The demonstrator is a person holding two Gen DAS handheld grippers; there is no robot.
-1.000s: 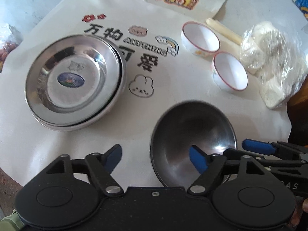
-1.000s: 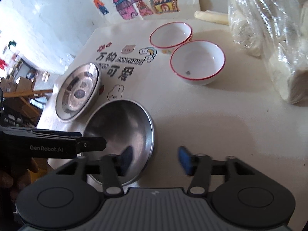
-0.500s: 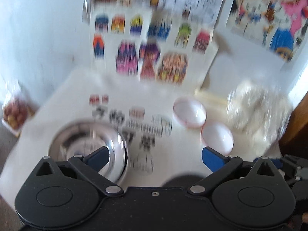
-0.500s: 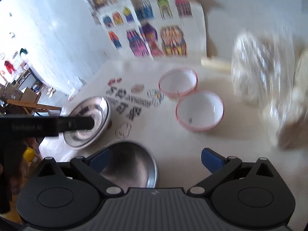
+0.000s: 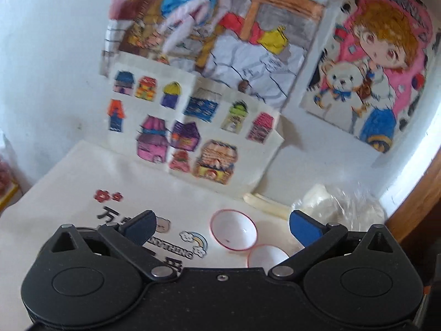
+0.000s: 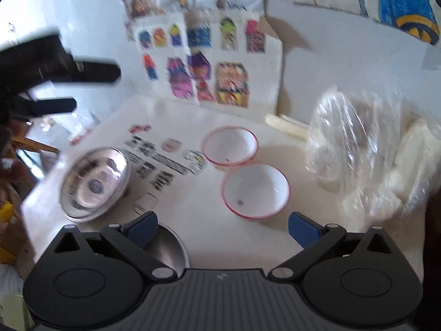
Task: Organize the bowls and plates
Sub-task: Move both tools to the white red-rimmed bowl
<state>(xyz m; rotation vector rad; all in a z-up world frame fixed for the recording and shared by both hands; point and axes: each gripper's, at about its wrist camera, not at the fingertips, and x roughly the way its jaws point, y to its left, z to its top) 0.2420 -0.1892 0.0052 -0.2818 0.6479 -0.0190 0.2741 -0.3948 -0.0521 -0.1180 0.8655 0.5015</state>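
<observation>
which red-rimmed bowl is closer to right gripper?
The near bowl, just ahead of the open right gripper; the far bowl sits behind it, toward the wall drawings.

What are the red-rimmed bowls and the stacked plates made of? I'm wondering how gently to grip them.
Red-rimmed bowls: probably glazed ceramic or melamine; smooth, glossy white with a thin red rim, so it's unclear which. Stacked plates: most likely stainless steel; silvery with mirror-like reflections.

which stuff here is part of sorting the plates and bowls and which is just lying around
Belongs to the job:
- stacked steel plates
- steel bowl, partly behind the right gripper
- far red-rimmed white bowl
- near red-rimmed white bowl

Just lying about:
- plastic bag of white lumps
- coloured drawings on the wall
- printed table mat
</observation>
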